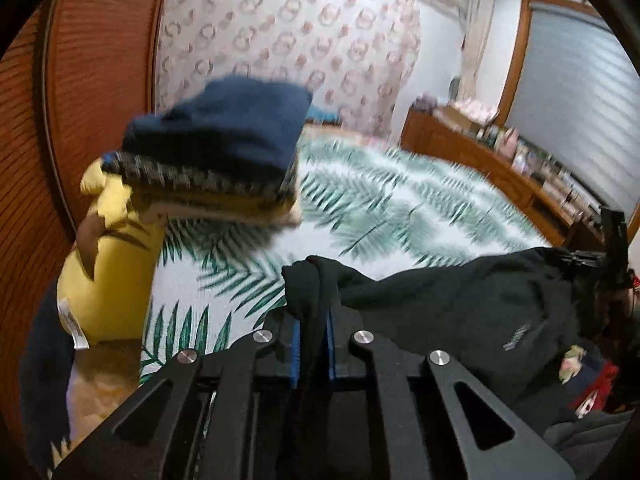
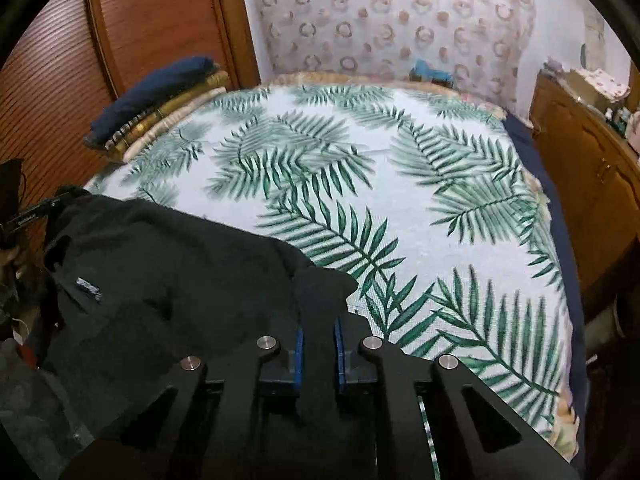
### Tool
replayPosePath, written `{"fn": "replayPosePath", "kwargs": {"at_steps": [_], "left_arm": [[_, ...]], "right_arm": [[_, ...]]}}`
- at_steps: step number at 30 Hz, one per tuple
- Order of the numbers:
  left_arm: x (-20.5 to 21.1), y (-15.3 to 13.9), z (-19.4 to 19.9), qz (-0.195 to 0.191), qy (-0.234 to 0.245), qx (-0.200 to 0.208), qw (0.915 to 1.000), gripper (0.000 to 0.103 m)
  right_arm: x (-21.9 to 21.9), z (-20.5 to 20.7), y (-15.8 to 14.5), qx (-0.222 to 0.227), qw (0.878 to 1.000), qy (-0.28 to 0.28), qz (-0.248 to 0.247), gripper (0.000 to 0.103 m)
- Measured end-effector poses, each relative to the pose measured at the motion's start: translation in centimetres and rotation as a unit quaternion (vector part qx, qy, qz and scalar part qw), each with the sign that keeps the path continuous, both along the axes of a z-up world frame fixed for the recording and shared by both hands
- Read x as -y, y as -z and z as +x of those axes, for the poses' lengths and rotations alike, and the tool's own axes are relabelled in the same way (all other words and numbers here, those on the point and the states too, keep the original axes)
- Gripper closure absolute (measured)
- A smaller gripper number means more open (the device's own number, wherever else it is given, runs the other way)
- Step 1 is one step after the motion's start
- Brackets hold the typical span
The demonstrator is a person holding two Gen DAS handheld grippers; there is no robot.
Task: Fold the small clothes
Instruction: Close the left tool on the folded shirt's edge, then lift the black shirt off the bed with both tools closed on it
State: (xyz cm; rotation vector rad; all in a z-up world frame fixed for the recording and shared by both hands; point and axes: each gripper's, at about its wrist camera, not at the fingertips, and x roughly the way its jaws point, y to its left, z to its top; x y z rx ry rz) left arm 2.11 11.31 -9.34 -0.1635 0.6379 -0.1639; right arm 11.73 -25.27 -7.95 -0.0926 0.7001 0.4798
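A black garment [image 1: 460,304] with a small white logo is stretched between both grippers above the palm-leaf bedspread [image 1: 360,216]. My left gripper [image 1: 313,344] is shut on one bunched corner of it, cloth running between the blue pads. My right gripper [image 2: 318,348] is shut on the other corner of the black garment [image 2: 160,276], which hangs to its left. The right gripper's body shows at the right edge of the left wrist view [image 1: 612,252].
A stack of folded clothes with a navy piece on top [image 2: 160,100] sits at the bed's left edge by the wooden louvred wardrobe [image 2: 140,20]. A yellow plush toy [image 1: 108,264] lies beside it. A wooden dresser [image 2: 592,176] with clutter stands to the right.
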Motion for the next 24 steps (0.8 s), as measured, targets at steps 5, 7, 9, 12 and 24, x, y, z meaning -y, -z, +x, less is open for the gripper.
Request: {"fn": "replayPosePath", "kwargs": {"at_steps": [5, 7, 9, 12, 24], "left_arm": [[1.0, -5.3, -3.7, -0.002, 0.011, 0.069, 0.9976, 0.093], [1.3, -7.5, -5.1, -0.009, 0.016, 0.097, 0.9951, 0.093], [1.9, -10.0, -6.3, -0.012, 0.031, 0.123, 0.9918, 0.093], [2.5, -12.7, -7.0, 0.005, 0.038, 0.154, 0.9874, 0.093], [2.0, -21.6, -7.1, 0.019, 0.031, 0.245, 0.9687, 0.093]], "right_arm": [[1.6, -4.5, -4.9, 0.06, 0.998, 0.007, 0.015, 0.093], [2.2, -6.9, -7.2, 0.086, 0.996, 0.004, 0.012, 0.094], [2.7, -9.0, -9.1, 0.103, 0.995, -0.003, 0.011, 0.094], [3.6, -11.3, -11.6, 0.116, 0.993, 0.0, 0.021, 0.094], [6.7, -19.4, -21.3, 0.25, 0.968, 0.008, 0.032, 0.094]]}}
